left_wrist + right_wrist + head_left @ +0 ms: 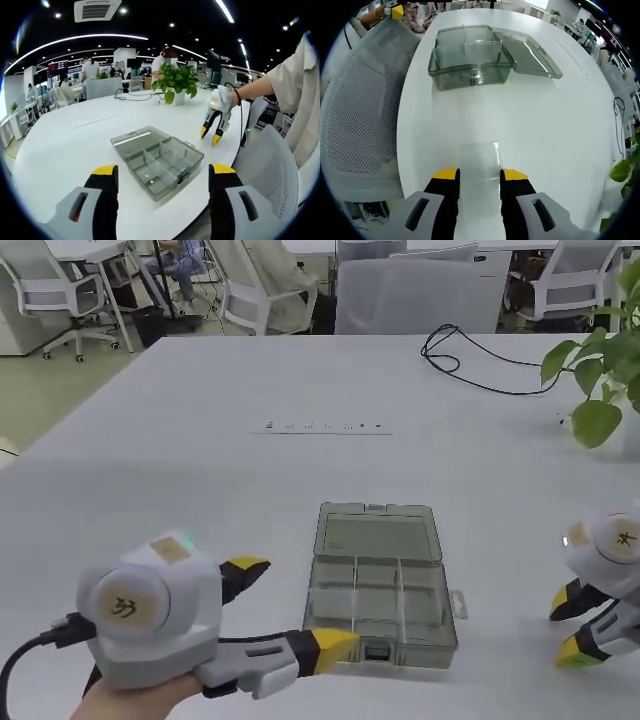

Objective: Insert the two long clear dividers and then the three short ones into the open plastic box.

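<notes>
1. The box (420, 645) lies lid open at lower centre of my head view, with dividers (356, 585) forming cells inside.
2. My right gripper (479, 174), at that view's right edge, pinches a clear divider (479, 155).
3. My left gripper (306, 602), lower left, gapes wide and holds nothing.

White left tongs (297, 605), yellow-tipped jaws, black cable (30, 650), beige sleeve (295, 85)

box (420, 642): smoky grey, see-through
divider (479, 161): clear
left gripper (292, 605): white — jaws black, yellow-tipped
table (200, 470): white
plant (598, 420): green
</notes>
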